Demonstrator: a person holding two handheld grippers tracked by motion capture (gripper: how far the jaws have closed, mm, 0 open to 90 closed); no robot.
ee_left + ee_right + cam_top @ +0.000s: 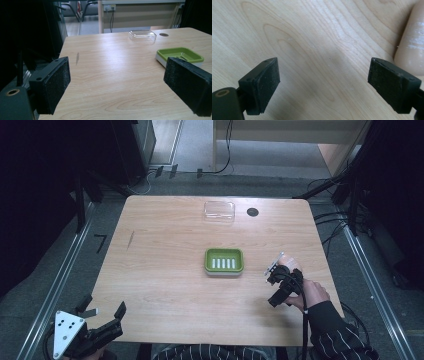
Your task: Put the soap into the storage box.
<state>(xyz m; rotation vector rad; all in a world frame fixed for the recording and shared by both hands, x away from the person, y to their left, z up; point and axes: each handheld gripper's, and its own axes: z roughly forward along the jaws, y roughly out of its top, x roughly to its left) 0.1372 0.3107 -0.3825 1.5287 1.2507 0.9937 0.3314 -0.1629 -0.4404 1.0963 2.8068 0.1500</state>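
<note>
Reaching for the soap beside the right gripper

Hovering low over the desk (165, 270), the right gripper (324, 82) has fingers released, empty; a pale soap bar (412, 47) lies just beside them. Judged: centre first. Left gripper (117, 85) released; green dish (224, 260) mid-desk.

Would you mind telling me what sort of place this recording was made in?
Probably a lab or workshop set up for recording. A bare wooden table stands between metal rails, cables trail over the grey floor, and the person holds a left gripper and a right gripper.
</note>
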